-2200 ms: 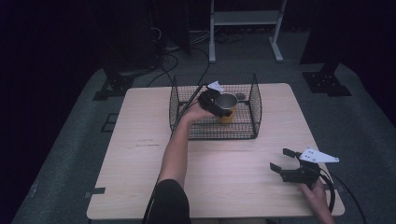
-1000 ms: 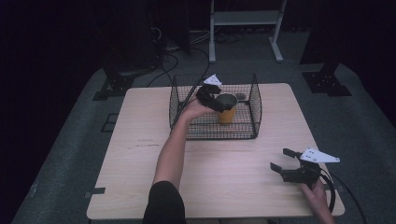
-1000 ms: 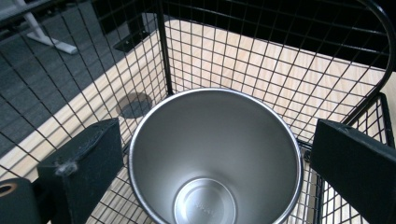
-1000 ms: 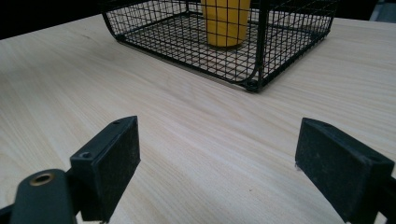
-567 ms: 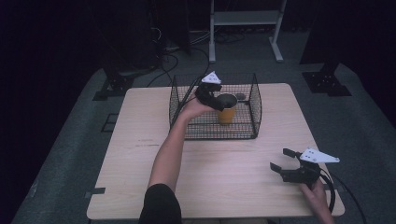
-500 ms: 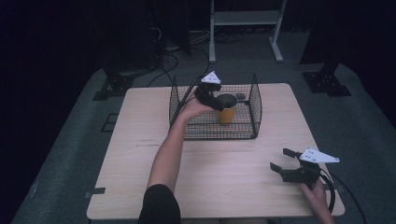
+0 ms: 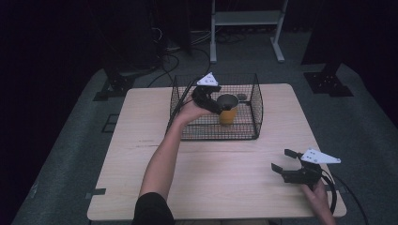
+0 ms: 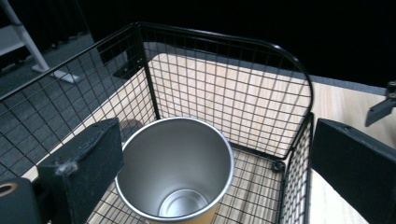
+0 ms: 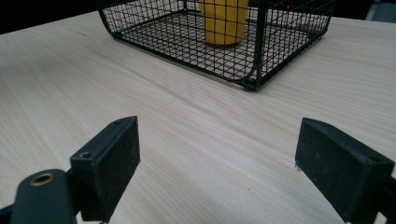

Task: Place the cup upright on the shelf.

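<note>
Yellow cup with metal-lined inside stands upright in black wire basket, upper centre of high view, toward basket's right half. Left gripper hovers just left of cup, over basket — jaws spread wide. In left gripper view cup sits between jaws at lower centre; left pad just beside rim, right pad well clear beyond basket wall, nothing clamped. Right gripper at lower right of high view, low over wooden table, jaws apart, holding nothing — well apart from basket.
</note>
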